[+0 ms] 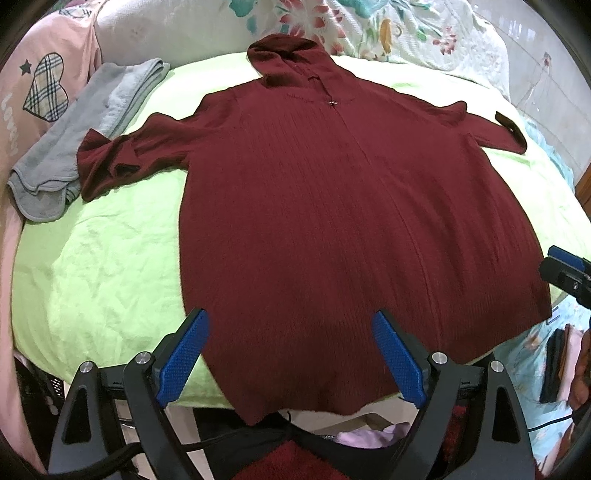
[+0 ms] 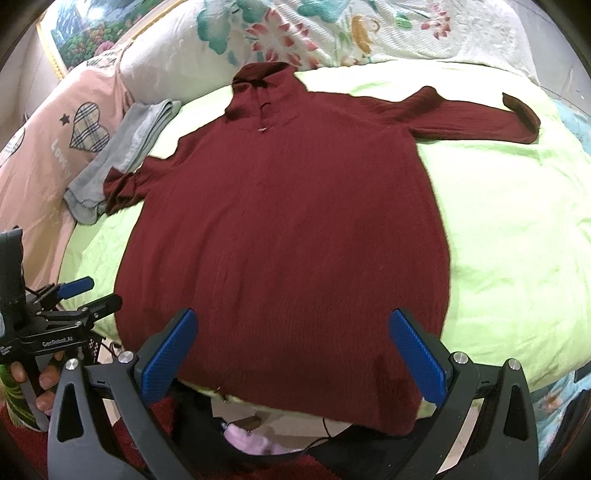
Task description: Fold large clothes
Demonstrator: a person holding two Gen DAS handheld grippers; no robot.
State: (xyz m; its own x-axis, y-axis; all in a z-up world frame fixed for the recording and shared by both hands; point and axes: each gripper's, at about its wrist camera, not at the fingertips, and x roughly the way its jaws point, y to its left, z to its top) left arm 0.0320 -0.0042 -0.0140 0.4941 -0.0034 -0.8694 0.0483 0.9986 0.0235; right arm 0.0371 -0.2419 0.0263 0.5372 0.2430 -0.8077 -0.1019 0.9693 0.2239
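Observation:
A dark red knitted hooded sweater (image 1: 314, 206) (image 2: 288, 229) lies flat, front up, on a light green sheet (image 1: 110, 258) (image 2: 517, 240), hood at the far end, hem over the near edge. Its left sleeve (image 1: 122, 158) is bunched short; its right sleeve (image 2: 472, 118) stretches out. My left gripper (image 1: 291, 354) hovers open over the hem's left part, blue pads (image 1: 184, 354) wide apart, nothing between them. My right gripper (image 2: 295, 354) is open above the hem's right part. In the right wrist view the left gripper (image 2: 81, 295) shows at the left, held by a hand.
A folded grey towel (image 1: 74, 147) (image 2: 122, 155) lies by the bunched sleeve. A pink quilt with plaid hearts (image 1: 40, 88) runs along the left. A floral blanket (image 1: 369, 29) lies beyond the hood. A pink cloth (image 2: 251, 439) and cables sit below the bed edge.

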